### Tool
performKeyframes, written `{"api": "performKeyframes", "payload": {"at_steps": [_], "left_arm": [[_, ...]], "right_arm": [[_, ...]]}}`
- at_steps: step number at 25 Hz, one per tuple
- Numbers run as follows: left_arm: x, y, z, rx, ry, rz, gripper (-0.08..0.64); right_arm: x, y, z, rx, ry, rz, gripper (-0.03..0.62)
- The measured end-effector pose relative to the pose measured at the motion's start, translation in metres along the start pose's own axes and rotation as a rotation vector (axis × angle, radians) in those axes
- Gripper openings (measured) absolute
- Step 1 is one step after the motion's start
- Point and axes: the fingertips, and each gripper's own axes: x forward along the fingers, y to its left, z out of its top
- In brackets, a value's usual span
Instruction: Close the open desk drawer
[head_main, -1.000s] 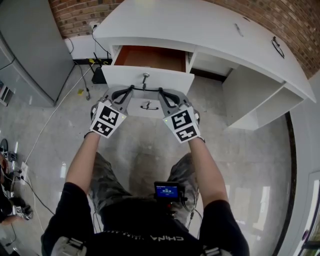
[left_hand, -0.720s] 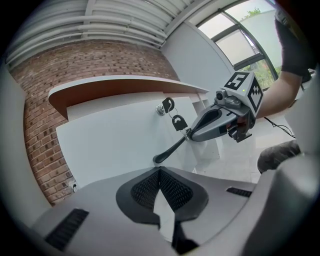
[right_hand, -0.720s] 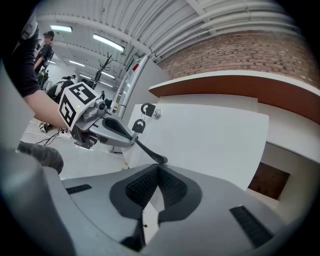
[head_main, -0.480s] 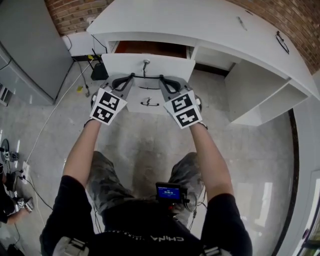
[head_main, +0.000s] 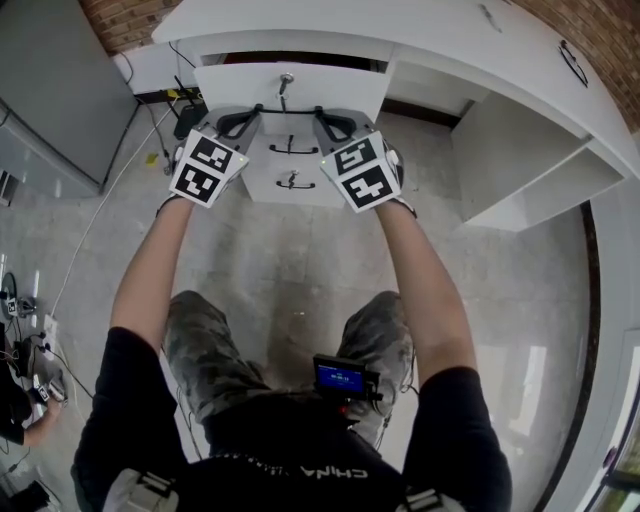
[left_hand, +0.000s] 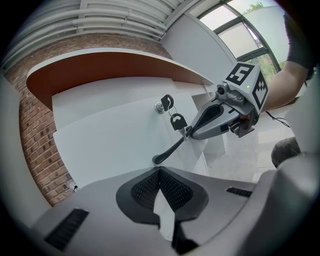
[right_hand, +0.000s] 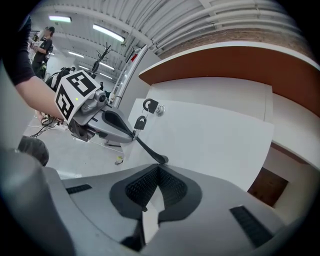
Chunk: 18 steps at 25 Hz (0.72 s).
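We note brick wall (head_main: 118, 25) at back, grey cabinet (head_main: 50, 90) at left. Black box (head_main: 186, 118) near cabinet. White cable (head_main: 100, 235) trailing over glossy floor (head_main: 290, 270). Small blue-lit screen (head_main: 338, 378) at person's waist. We spot tall windows (left_hand: 235, 30), ceiling strip lights (right_hand: 107, 32).

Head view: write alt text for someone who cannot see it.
From above: a person holds the left claw and right claw, both shut, against the front of the top drawer of a white desk; the drawer is nearly closed. A key sits in its lock.
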Motion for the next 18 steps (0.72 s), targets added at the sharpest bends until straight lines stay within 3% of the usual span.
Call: {"api": "performKeyframes", "payload": {"at_steps": [18], "left_arm": [[0.031,0.017,0.002,-0.01,0.065,0.001,0.012]], "right_arm": [[0.025,-0.026,-0.005,0.019,0.068,-0.023,0.015]]}}
